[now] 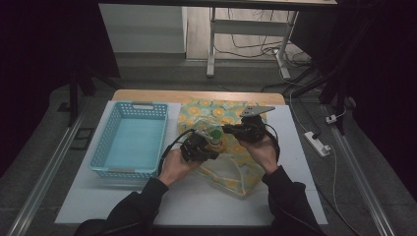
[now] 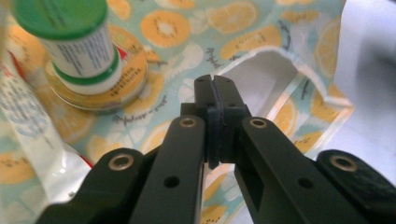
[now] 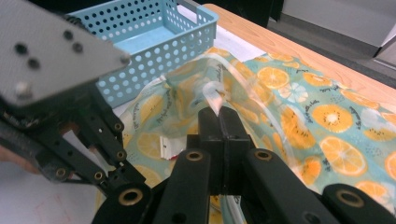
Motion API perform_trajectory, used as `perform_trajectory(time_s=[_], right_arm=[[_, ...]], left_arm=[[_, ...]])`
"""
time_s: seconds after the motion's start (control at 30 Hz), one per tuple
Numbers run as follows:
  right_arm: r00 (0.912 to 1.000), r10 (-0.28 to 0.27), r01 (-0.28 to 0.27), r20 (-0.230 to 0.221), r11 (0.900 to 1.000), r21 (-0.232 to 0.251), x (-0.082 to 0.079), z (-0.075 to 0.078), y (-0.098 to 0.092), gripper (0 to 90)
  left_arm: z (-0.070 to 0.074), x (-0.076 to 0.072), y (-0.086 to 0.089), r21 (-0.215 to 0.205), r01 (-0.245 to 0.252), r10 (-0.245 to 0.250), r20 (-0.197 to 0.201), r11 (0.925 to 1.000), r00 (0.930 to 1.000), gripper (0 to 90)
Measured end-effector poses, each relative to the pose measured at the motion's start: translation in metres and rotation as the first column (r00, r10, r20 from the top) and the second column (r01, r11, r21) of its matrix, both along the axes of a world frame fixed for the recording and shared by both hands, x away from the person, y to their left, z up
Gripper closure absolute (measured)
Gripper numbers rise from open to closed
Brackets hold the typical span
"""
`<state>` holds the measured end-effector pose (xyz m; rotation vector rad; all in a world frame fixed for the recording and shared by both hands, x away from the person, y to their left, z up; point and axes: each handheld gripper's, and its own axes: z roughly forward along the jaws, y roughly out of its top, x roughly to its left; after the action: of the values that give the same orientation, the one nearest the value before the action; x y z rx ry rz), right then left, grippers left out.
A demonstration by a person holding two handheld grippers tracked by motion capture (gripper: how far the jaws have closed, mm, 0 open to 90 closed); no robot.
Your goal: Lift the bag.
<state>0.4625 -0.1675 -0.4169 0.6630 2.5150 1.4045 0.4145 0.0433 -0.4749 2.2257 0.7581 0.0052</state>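
Where spread flat across the middle of the white table top (image 1: 206, 201), fruit-print plastic bag (image 1: 223, 142) lying with long axis running from the far wooden edge toward the person, open mouth at the near end; green-capped bottle (image 2: 77, 42) standing upright on a round tin (image 2: 100, 86) just beside the left gripper (image 2: 215, 93), jaws pressed together on nothing. Right gripper (image 3: 219, 119) with jaws clamped on a lifted fold of the bag's clear rim. Blue perforated basket (image 1: 130, 140) just left of the bag, near but apart; beyond, dim room, grey floor, desk legs (image 1: 211, 46), cables and a power strip (image 1: 317, 143).
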Motion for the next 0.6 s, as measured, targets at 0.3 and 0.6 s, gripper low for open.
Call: perform_trajectory(time_s=[0.3,0.6], right_arm=[[0.9998,0.019,-0.019,-0.010,1.000,0.011,-0.002,0.008,0.002,90.0],[0.9994,0.034,-0.034,-0.003,0.999,-0.001,-0.003,0.019,0.009,90.0]], left_arm=[[0.024,0.001,0.008,-0.037,-0.007,0.007,-0.003,0.9993,1.0000,90.0],[0.049,0.009,0.025,-0.108,-0.021,0.019,-0.014,0.9939,0.9997,90.0]])
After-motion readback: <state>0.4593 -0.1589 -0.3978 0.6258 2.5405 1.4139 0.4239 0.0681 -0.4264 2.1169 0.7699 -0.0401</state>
